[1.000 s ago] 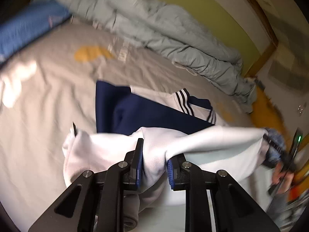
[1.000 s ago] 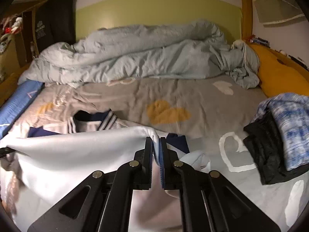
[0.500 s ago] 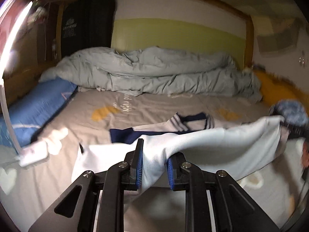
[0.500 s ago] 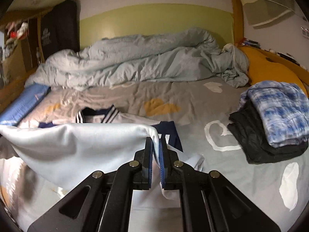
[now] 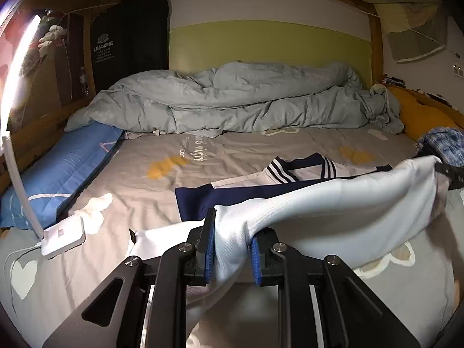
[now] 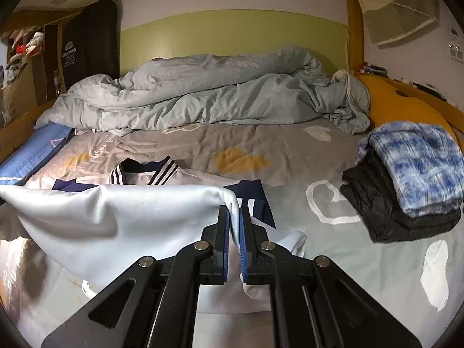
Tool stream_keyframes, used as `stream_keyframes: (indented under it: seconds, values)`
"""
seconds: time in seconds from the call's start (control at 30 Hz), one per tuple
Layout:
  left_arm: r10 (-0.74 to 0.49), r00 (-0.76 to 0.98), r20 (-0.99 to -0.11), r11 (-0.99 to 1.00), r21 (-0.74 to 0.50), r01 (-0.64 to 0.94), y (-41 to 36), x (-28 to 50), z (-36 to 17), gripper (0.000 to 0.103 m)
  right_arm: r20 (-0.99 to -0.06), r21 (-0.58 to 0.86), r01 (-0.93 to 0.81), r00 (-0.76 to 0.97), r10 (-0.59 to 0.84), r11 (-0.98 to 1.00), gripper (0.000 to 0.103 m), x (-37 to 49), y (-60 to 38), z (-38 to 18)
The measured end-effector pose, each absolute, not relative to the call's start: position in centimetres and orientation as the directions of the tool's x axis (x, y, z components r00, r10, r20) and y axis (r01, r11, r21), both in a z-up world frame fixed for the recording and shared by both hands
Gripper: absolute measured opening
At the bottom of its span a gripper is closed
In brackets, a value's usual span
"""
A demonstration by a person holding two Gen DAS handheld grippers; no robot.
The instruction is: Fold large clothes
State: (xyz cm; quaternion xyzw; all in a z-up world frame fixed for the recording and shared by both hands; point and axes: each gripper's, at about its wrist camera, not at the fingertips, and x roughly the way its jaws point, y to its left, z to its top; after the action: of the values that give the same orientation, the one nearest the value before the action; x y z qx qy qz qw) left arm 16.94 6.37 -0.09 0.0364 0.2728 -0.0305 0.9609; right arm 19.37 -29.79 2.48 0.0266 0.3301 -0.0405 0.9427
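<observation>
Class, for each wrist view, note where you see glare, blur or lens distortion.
Left wrist view: the lamp blows out to white glare at the left edge, and the bed frame bows. Right wrist view: no glare; the folded clothes look slightly blurred.

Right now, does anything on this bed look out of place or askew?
Nothing damaged or spilled. The grey duvet lies bunched and unmade along the headboard. The white garment hangs stretched between the left gripper and right gripper, as folding would require.
</observation>
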Motion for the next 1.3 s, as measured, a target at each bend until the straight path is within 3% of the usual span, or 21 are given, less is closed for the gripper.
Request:
stream_keyframes:
  seconds: [0.13,0.27,0.5,0.53,0.57,0.6,0.67,0.73,0.83,1.1,1.3]
  values:
    - [-0.048,0.838,-0.544,0.998,-0.003,0.056,7.4,21.0,-2.1,0.022,-0.608,0.042,0.117,0.791,-0.067,0.992,0.006,19.9,-29.9,2.0]
    - [-0.061,0.830,-0.554,0.998,-0.063,0.031,8.0,24.5,-5.2,0.022,-0.618,-0.028,0.120,0.778,-0.112,0.992,0.006,22.7,-29.1,0.3]
    - [-0.047,0.830,-0.556,0.998,0.006,0.061,7.2,26.3,-8.5,0.028,-0.657,-0.092,0.123,0.739,-0.153,0.988,0.008,26.5,-28.8,-3.5]
    - [-0.049,0.835,-0.548,0.998,0.010,0.064,7.3,26.1,-8.4,0.029,-0.647,-0.088,0.135,0.745,-0.160,0.987,0.016,26.3,-28.7,-3.6]
    - [-0.043,0.836,-0.547,0.998,0.019,0.064,7.2,26.0,-8.3,0.037,-0.642,-0.084,0.147,0.748,-0.167,0.986,0.030,26.1,-28.5,-3.4]
    - [-0.027,0.835,-0.550,0.998,0.036,0.056,7.2,26.0,-8.4,0.043,-0.639,-0.073,0.150,0.752,-0.162,0.986,0.037,26.0,-28.3,-3.2]
    - [0.015,0.830,-0.558,0.997,0.071,0.029,7.2,25.7,-8.5,0.089,-0.636,-0.060,0.154,0.756,-0.157,0.986,0.059,25.6,-27.9,-2.7]
    - [0.045,0.838,-0.544,0.996,0.091,0.006,7.6,24.7,-8.3,0.098,-0.631,-0.059,0.163,0.758,-0.163,0.985,0.066,25.0,-27.5,-1.8]
    - [0.020,0.841,-0.541,0.997,0.073,0.024,8.7,22.9,-7.9,0.098,-0.621,-0.066,0.160,0.766,-0.166,0.985,0.080,23.7,-26.9,-0.2]
    - [0.037,0.854,-0.519,0.996,0.088,0.010,11.1,14.9,-6.9,0.098,-0.615,-0.075,0.119,0.776,-0.140,0.990,0.089,18.2,-24.9,3.1]
    - [0.047,0.889,-0.455,0.993,0.117,0.007,12.5,7.5,-1.9,0.098,-0.599,-0.083,0.122,0.787,-0.147,0.989,0.090,13.9,-23.1,6.0]
